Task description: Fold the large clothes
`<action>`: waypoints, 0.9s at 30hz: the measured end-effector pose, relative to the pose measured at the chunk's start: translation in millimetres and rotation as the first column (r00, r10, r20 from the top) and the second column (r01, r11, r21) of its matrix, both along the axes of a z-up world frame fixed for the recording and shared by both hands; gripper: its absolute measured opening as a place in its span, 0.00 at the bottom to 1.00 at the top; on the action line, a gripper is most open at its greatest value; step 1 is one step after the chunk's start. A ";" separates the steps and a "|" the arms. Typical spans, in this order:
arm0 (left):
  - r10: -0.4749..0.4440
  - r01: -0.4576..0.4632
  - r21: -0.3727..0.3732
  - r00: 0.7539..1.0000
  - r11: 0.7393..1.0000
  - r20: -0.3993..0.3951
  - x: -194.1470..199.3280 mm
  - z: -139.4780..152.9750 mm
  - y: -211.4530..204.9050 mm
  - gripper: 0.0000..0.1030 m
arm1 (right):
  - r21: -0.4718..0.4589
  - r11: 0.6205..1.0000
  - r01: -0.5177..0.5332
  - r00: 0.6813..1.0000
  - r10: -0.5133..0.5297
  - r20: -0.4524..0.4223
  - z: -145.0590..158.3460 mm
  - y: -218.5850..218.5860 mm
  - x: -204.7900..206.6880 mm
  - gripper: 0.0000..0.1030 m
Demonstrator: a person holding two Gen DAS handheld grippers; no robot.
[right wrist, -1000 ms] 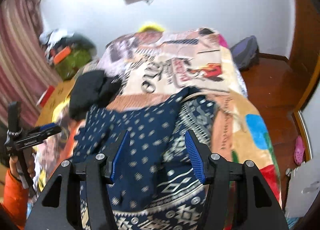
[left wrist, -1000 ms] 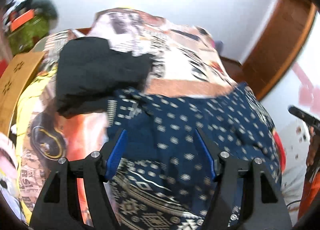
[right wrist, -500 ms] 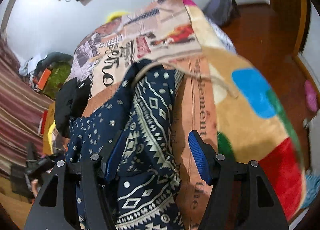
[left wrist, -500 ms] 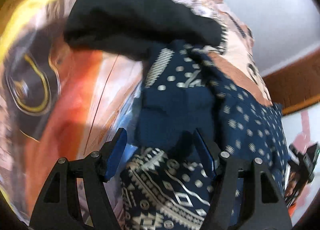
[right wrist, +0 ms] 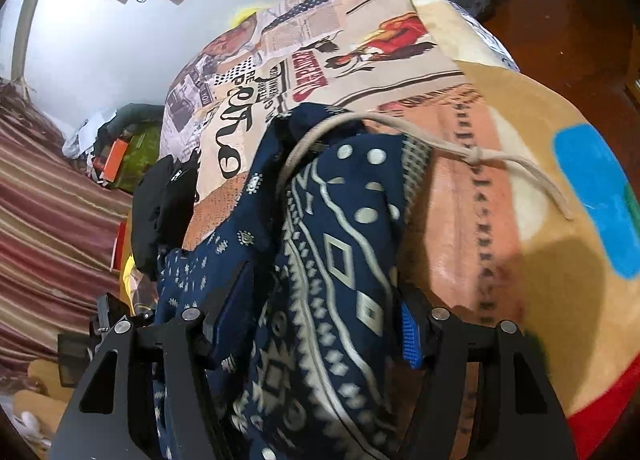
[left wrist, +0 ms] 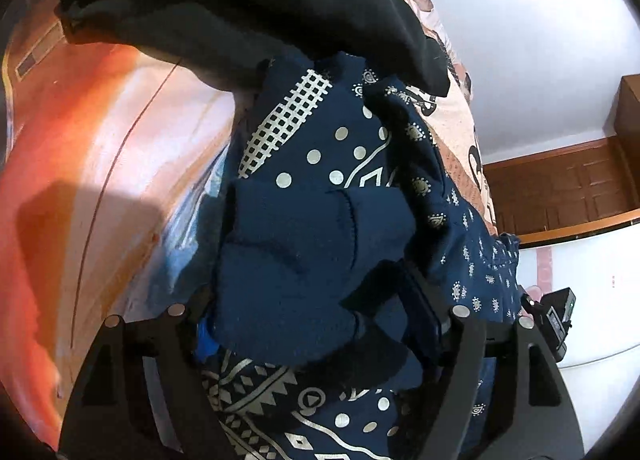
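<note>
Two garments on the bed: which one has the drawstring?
The navy patterned garment: a pale drawstring trails from its waistband across the blanket. The plain black garment shows none.

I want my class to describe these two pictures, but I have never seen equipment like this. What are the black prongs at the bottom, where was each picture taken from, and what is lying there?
There is no robot here. A person holds a two-fingered gripper in each hand, and each gripper has a wide-angle camera looking along its fingers. One picture comes from the left gripper, the other from the right gripper.

A printed blanket covers a bed. On it lies a navy patterned garment with a pale drawstring, and beside it a black garment.

Both grippers have navy cloth between their fingers. The left jaws have just been opening and the right jaws closing. I cannot tell whether the right one grips the cloth yet.
</note>
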State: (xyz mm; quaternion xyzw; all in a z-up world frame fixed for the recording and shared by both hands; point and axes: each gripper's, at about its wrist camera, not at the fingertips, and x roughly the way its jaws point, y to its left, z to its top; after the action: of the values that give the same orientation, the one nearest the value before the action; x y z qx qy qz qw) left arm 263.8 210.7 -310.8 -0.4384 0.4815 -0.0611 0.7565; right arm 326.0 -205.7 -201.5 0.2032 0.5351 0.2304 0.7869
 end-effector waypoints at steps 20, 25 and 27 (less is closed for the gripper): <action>-0.127 -0.080 0.519 0.927 0.851 0.352 -14.6 199.2 -48.0 0.15 | -0.069 0.992 -0.108 0.924 0.126 0.361 129.8 62.5 -17.0 0.12; -0.130 -0.152 0.567 0.895 0.809 0.426 1.2 234.1 -34.8 0.15 | -0.060 0.994 -0.089 0.884 0.106 0.455 157.4 76.8 5.2 0.12; -0.126 -0.165 0.580 0.895 0.798 0.429 13.0 235.2 -27.6 0.15 | -0.065 0.995 -0.080 0.879 0.101 0.467 156.8 81.5 16.1 0.12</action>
State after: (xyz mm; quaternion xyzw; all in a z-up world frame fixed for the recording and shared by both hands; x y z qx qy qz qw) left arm 276.9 183.0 -75.6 -0.1541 0.2842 0.0042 0.9463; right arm 342.1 -124.2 -44.7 0.0991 0.3427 0.2975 0.8856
